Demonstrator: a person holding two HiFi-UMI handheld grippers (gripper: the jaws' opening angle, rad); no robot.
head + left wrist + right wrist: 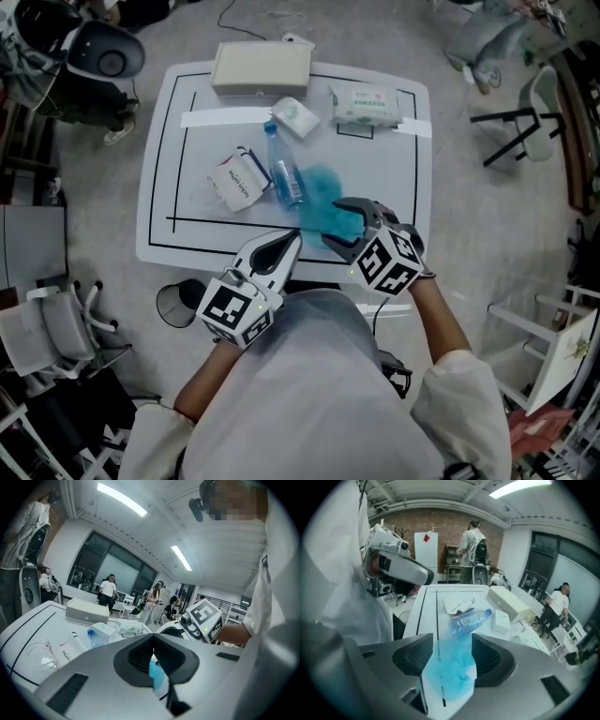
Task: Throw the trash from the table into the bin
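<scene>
Step in hand: picking up the first piece of trash. Nothing is gripped yet.

Right gripper is angled down over the crumpled blue plastic bag. Its jaws stand wide apart with the wad between them, and the pads don't look pressed on it. With the table as the dial in the head view, the bag lies at about 5 o'clock, close to the near edge and on the black border line.

Left gripper has its jaws fully together and nothing in them. It hangs at the near edge at 6 o'clock, just beside the right one.

Plastic water bottle lies on its side near the centre, touching the bag's 10 o'clock side. White paper pouch is at 9 o'clock of the bottle. Both are likely trash too, and both are untouched. Beige box sits at 12 o'clock and the wipes pack at 1 o'clock.

The bin stands on the floor off the near-left corner, at 7 o'clock, well apart from the bag.

Next move, as a judgement: close the right jaws on the wad, lift it clear of the bottle, then carry it across to 7 o'clock and let go over the bin. The film is thin and may slip or drag the bottle along.
</scene>
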